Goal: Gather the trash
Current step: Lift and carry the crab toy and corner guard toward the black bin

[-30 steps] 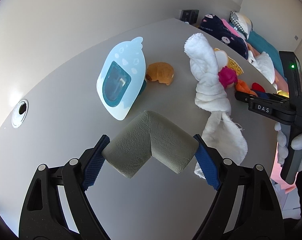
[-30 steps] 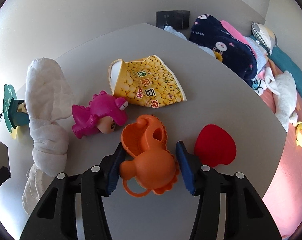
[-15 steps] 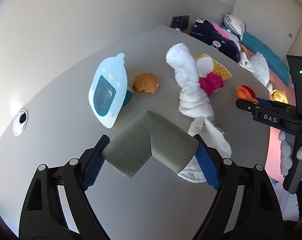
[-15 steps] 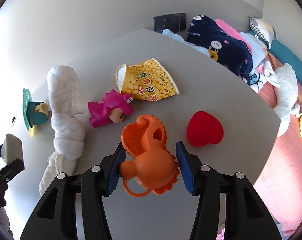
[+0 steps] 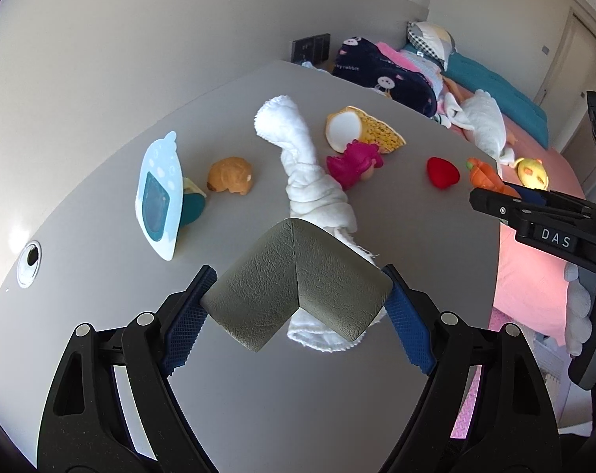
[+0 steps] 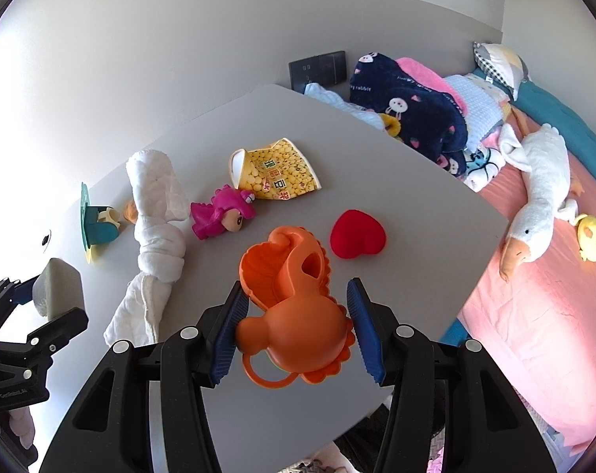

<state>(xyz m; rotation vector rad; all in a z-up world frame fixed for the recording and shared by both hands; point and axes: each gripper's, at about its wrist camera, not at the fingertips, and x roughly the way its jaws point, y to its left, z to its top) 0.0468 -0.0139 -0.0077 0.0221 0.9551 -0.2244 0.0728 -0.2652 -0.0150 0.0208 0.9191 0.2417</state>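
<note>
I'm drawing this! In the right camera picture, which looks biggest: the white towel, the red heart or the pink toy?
1. white towel, clearly largest.
2. pink toy and red heart look about alike, so I won't rank them.

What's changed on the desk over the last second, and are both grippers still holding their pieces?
Both hands have lifted and pulled back from the desk, so the things on it look smaller. The left gripper stays clamped on the grey corner guard, the right gripper on the orange toy. Nothing was let go. The white towel, pink doll, snack bag and red heart lie where they were.
</note>
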